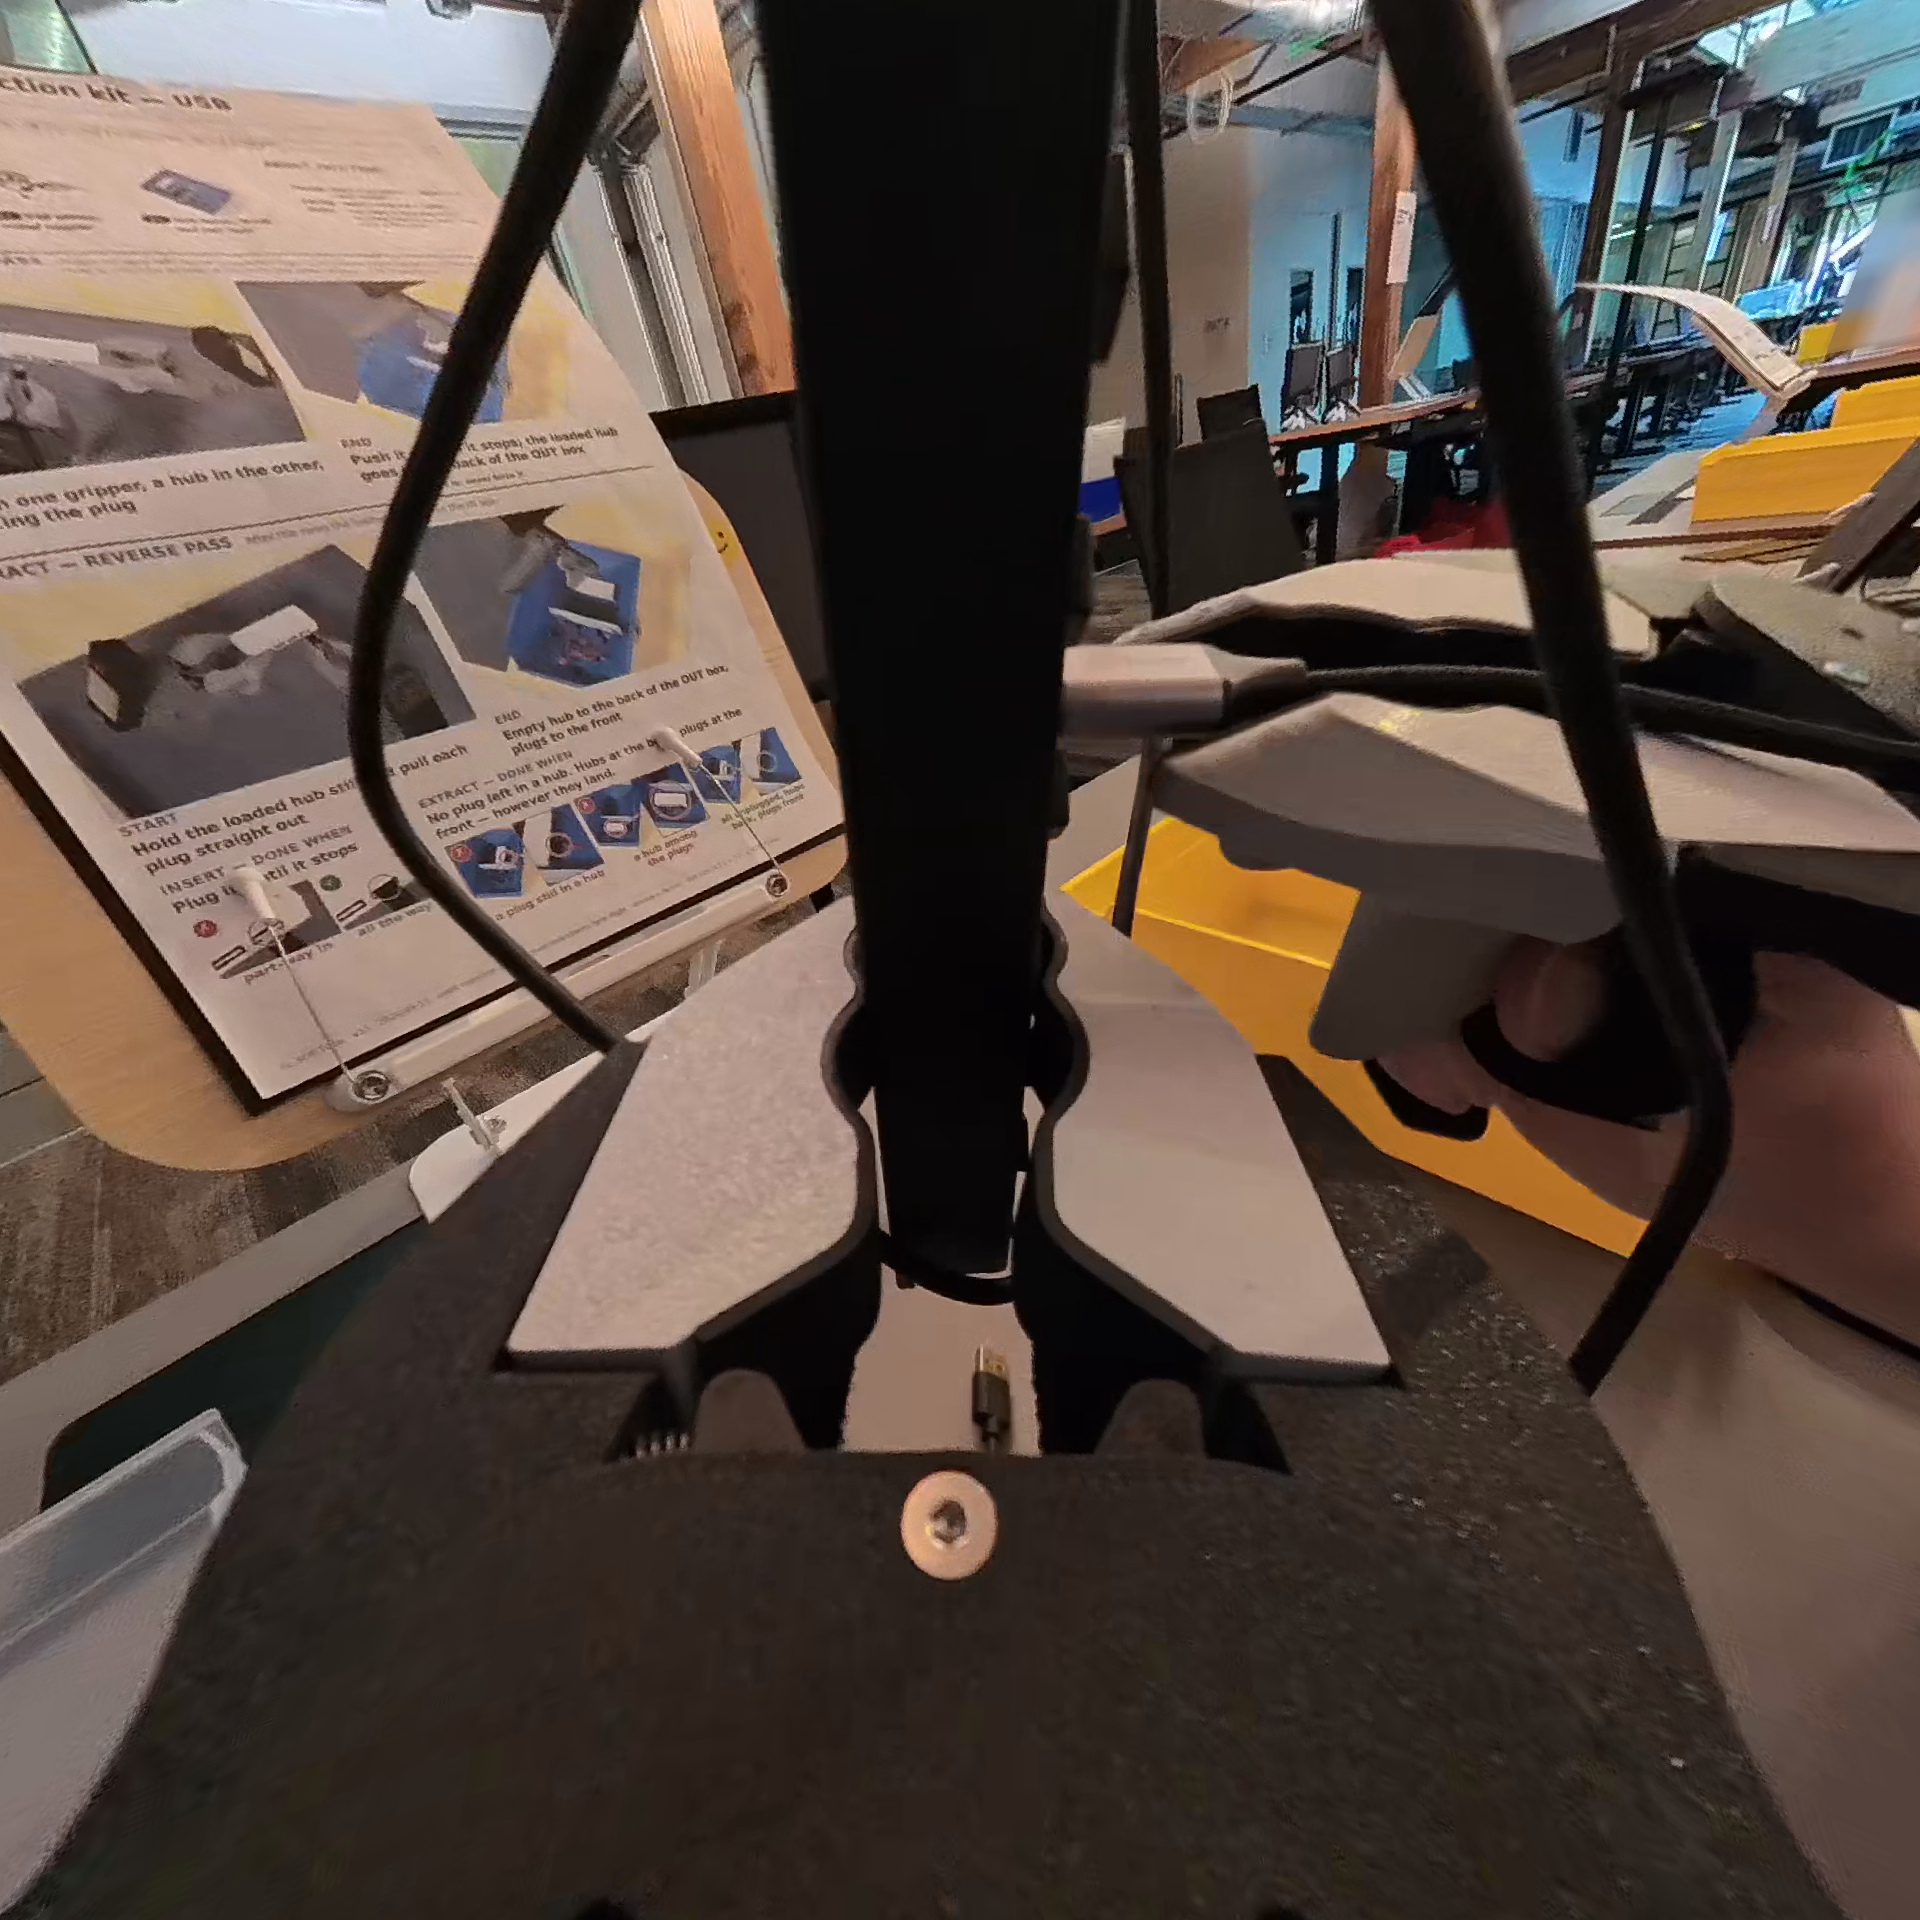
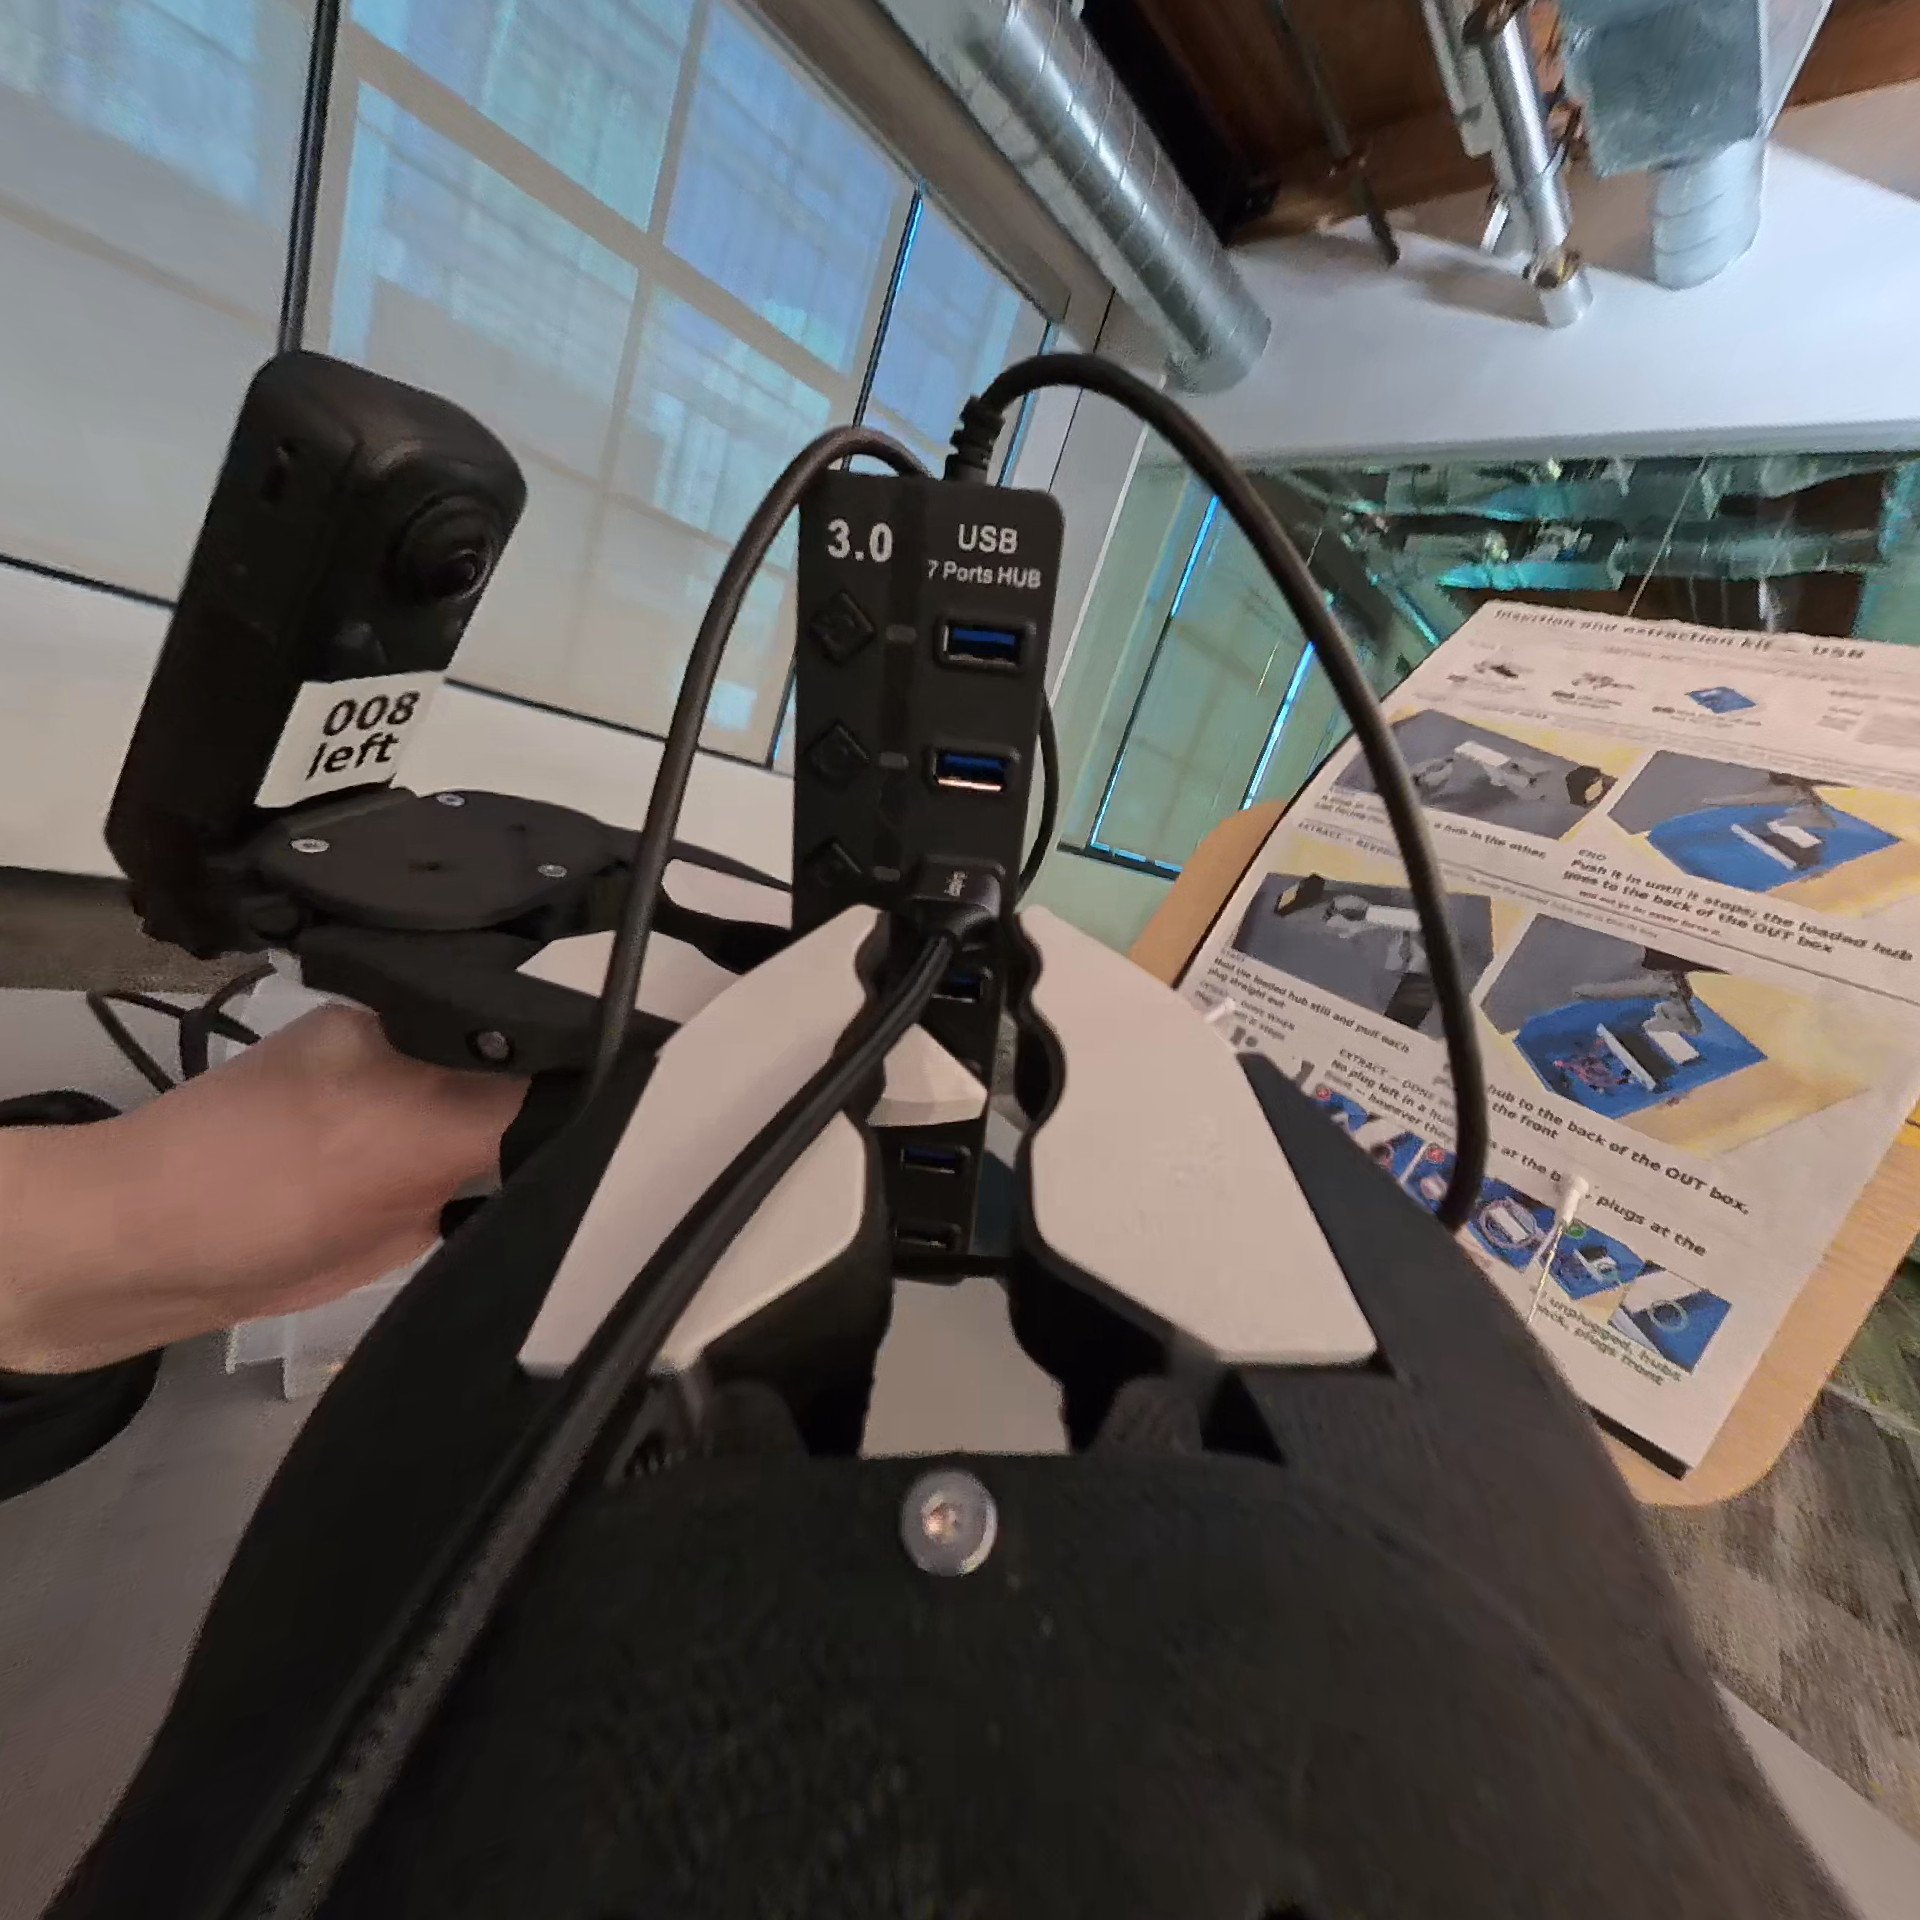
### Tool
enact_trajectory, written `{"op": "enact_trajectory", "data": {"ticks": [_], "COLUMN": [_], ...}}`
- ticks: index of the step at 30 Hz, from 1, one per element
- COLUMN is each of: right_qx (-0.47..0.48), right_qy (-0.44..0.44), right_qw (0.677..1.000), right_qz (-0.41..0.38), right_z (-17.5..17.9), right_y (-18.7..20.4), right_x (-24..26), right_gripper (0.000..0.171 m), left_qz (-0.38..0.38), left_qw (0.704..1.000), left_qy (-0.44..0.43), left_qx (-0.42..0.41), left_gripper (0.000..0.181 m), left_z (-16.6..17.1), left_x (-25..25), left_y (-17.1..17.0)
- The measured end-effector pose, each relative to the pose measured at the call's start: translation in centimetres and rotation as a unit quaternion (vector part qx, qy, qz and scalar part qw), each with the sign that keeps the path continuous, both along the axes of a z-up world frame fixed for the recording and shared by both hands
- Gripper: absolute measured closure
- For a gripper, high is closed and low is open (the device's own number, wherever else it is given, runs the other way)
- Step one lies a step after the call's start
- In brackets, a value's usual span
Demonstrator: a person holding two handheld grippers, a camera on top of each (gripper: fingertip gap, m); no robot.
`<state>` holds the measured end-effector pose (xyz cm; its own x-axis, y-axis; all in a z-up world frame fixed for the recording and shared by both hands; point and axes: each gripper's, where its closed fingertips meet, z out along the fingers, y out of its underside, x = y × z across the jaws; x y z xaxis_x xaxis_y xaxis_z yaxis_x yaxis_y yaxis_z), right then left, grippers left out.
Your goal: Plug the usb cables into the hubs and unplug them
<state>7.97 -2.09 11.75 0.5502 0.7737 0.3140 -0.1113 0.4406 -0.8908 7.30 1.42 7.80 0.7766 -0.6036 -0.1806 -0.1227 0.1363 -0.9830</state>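
my left claw (image 1: 951, 1081) clenched on upright black hub (image 2: 928, 727); my right claw (image 2: 951, 966) grasping plug (image 2: 956, 894) seated in hub's third port.

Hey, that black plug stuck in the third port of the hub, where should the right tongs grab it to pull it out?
Grip the plug by its short black body, just outside the port, not by the cable. Come straight at the hub face, one finger on each side of the body. It juts squarely out of the face, so a straight pull backwards should free it. The left tongs hold the hub.

Open-plan workshop: exposed ducting (image 2: 1091, 156), timber posts (image 1: 707, 197), long benches (image 1: 1382, 416).
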Motion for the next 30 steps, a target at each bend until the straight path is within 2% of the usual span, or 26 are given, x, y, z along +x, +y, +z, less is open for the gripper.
{"op": "enact_trajectory", "data": {"ticks": [7, 14, 21, 25, 30], "right_qx": [0.022, 0.019, 0.015, 0.016, -0.005], "right_qy": [0.034, 0.016, 0.014, 0.003, -0.071], "right_qw": [0.999, 1.000, 1.000, 1.000, 0.997], "right_qz": [-0.006, 0.008, 0.013, 0.010, 0.022], "right_z": [0.4, 0.7, 0.7, 0.7, 0.2], "right_y": [-0.7, -1.2, -1.2, -0.9, -0.2], "right_x": [0.4, 0.3, 0.3, 0.0, -0.2], "right_gripper": [0.153, 0.153, 0.153, 0.153, 0.148], "left_qz": [-0.004, -0.016, 0.003, -0.012, -0.050], "left_qw": [1.000, 0.999, 0.996, 0.999, 0.997], "left_qy": [-0.002, 0.022, 0.052, 0.012, -0.035], "left_qx": [0.012, 0.047, 0.066, 0.031, -0.039], "left_gripper": [0.155, 0.154, 0.154, 0.155, 0.155], "left_z": [0.2, 0.7, 0.8, 0.8, 0.7], "left_x": [0.5, 0.6, 0.4, 0.2, -1.3], "left_y": [-0.5, -1.0, -1.0, -0.8, 0.1]}}
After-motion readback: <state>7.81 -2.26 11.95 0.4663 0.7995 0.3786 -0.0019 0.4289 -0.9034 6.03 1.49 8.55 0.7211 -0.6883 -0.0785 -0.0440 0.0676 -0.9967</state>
